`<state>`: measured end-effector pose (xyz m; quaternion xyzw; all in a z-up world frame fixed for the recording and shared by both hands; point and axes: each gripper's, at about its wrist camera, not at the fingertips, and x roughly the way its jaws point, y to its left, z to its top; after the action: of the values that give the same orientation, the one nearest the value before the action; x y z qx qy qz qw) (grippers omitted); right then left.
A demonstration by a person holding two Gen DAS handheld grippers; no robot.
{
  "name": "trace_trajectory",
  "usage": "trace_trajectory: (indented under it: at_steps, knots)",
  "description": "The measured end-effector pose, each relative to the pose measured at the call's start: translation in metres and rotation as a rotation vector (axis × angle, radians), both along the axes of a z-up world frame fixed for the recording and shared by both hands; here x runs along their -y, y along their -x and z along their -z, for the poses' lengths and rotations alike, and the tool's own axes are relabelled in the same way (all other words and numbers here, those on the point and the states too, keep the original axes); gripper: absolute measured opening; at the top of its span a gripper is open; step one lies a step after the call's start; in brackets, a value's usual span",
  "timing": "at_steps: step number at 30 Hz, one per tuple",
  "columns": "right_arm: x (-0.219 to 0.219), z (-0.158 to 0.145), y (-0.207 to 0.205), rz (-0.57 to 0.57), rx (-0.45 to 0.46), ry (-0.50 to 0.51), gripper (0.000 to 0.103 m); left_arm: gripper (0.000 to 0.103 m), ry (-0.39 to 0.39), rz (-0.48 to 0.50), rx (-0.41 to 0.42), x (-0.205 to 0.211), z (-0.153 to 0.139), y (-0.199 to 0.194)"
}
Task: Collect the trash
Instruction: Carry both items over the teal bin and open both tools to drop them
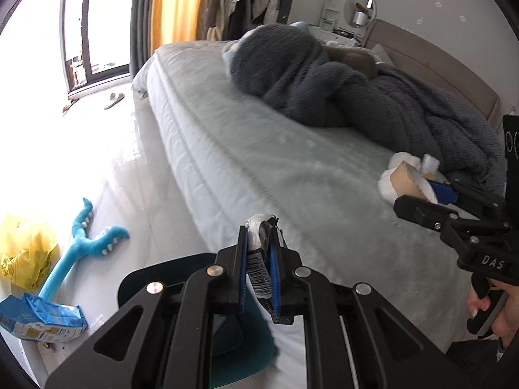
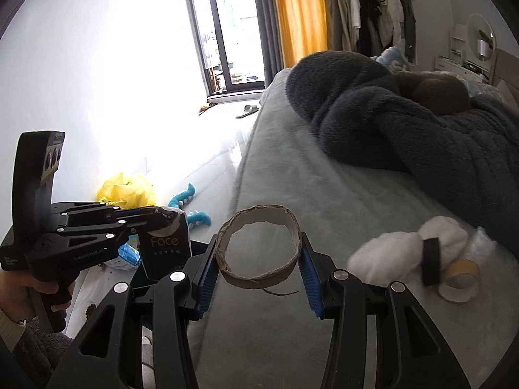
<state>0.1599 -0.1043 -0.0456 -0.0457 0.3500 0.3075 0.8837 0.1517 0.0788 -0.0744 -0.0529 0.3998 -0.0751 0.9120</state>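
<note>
Here, left wrist view first. The left gripper (image 1: 259,259) has its jaws pressed together on a flattened dark wrapper (image 1: 264,259), barcode side showing, long axis running up and down between the blue pads, a crumpled silvery end sticking out above the tips. Gripper points down and forward over the near edge of the bed (image 1: 259,162). Below the jaws, a teal rim (image 1: 136,278), possibly a bin; cannot tell for sure. To the right, the right gripper (image 1: 431,191) reaches in over the bed, carrying a brown cardboard ring (image 1: 408,181). On the floor to the left: a yellow plastic bag (image 1: 26,249), a blue plush toy (image 1: 81,243), a blue snack packet (image 1: 42,317).

Right wrist view. The right gripper (image 2: 259,259) holds the cardboard tape core (image 2: 259,246) by its outer wall, jaws part-way apart and clamped across its width so the ring is squashed to an oval, its open face toward the camera. A loose thread hangs from the lower edge. More trash lies to the right of these jaws on the bed: a white wadded tissue clump (image 2: 389,253), a black band (image 2: 431,259), and a second tape core (image 2: 460,278) lying on its side, all close together, touching or nearly so. The left gripper (image 2: 162,223) sits to the left, over the floor side, wrapper face reading "Face" (image 2: 165,246).

Judgement: both hands are loaded, so the coming move is a drop-off, not a pick. The teal container lies below and just behind the left jaws; left hand is nearer to it. The right hand is nearer the remaining pile.
</note>
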Motion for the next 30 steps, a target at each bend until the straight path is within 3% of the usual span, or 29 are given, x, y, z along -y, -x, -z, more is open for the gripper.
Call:
trace_trajectory:
  at_steps: [10,24,27,29,30]
  knots:
    - [-0.067,0.009,0.004,-0.088,-0.033,0.008,0.047,0.013,-0.009,-0.058,-0.093,-0.049,0.031,0.008]
    - [-0.135,0.046,0.004,-0.155,-0.137,0.06,0.047,0.015,0.03,-0.084,-0.357,-0.102,0.104,0.021]
    - [-0.147,0.052,0.003,-0.163,-0.157,0.068,0.047,0.024,0.023,-0.083,-0.39,-0.107,0.111,0.025]
    - [-0.154,0.056,0.003,-0.17,-0.167,0.076,0.047,0.052,0.023,-0.089,-0.394,-0.112,0.111,0.027]
    - [-0.158,0.059,0.003,-0.173,-0.174,0.081,0.047,0.058,0.022,-0.094,-0.389,-0.115,0.11,0.028]
